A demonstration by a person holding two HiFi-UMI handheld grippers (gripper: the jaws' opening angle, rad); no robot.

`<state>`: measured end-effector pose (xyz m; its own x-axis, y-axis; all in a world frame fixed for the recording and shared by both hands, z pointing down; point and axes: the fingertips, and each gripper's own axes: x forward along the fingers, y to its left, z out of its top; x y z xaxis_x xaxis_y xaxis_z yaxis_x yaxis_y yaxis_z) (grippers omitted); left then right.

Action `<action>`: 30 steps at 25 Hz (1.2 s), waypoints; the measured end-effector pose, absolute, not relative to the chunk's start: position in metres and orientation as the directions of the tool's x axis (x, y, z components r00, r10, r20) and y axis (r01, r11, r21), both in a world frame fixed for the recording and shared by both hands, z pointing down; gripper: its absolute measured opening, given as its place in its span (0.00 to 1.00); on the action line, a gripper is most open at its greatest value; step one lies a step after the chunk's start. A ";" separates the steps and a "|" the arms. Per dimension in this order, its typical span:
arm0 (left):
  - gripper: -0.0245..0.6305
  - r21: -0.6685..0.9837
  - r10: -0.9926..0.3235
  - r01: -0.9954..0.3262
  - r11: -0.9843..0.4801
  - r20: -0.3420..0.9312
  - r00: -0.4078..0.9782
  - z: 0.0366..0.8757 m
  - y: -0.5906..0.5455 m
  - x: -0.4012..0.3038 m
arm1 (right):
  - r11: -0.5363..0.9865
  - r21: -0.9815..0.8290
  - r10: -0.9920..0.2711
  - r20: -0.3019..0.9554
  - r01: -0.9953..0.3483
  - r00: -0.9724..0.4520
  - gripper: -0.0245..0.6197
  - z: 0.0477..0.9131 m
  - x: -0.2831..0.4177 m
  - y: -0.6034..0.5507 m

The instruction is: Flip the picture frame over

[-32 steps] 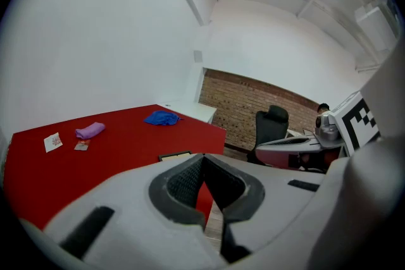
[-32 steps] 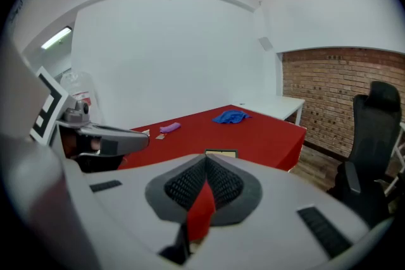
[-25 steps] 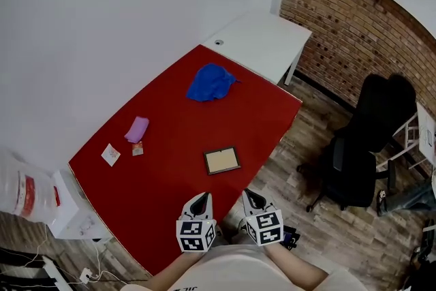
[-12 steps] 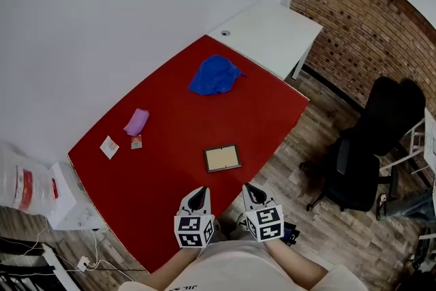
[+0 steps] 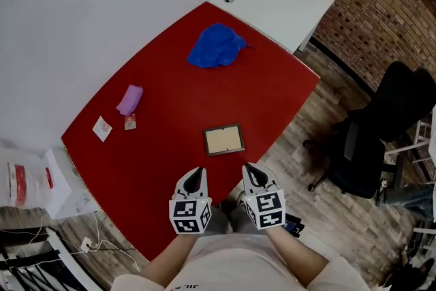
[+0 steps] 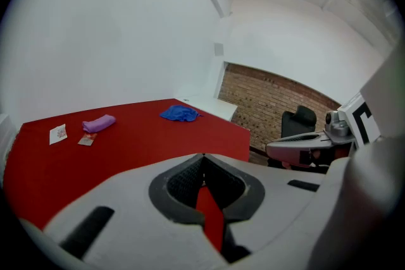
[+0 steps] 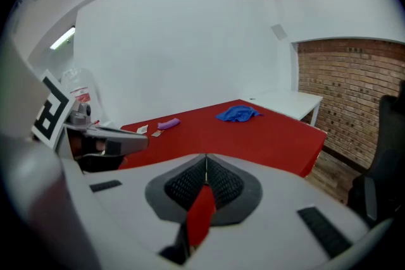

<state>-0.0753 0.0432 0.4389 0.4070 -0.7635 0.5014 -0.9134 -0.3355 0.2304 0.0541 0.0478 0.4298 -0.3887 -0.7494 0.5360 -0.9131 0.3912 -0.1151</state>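
left gripper [image 5: 197,175] and right gripper [image 5: 251,170] have neared the picture frame [image 5: 223,140]; both pinched together, empty

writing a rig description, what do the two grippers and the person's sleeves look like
Both the left gripper and right gripper are pale grey and tapered, with black textured pads and a white cube of black square markers. The person wears a pale short-sleeved shirt.

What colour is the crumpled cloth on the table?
The cloth is blue; the head view shows it best.
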 end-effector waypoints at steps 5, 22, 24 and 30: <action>0.05 0.224 -0.767 -0.921 -0.318 0.510 0.389 0.459 0.019 -0.085 | 0.400 -0.125 -0.735 0.548 -0.908 -0.399 0.05 0.451 0.043 0.027; 0.05 0.241 -0.729 -0.928 -0.284 0.575 0.372 0.525 -0.019 -0.097 | 0.409 -0.140 -0.686 0.605 -0.902 -0.405 0.05 0.525 0.000 -0.027; 0.05 0.242 -0.724 -0.930 -0.279 0.583 0.369 0.530 -0.019 -0.102 | 0.415 -0.141 -0.680 0.608 -0.899 -0.409 0.05 0.531 -0.011 -0.035; 0.05 0.241 -0.712 -0.938 -0.251 0.610 0.347 0.545 -0.013 -0.120 | 0.436 -0.146 -0.639 0.645 -0.888 -0.420 0.14 0.558 -0.045 -0.051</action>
<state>-0.1197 -0.0130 0.5451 0.3474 -0.7122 0.6100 -0.9375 -0.2508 0.2412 -0.0454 -0.0513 0.5584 -0.4199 -0.6388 0.6446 -0.8878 0.4364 -0.1459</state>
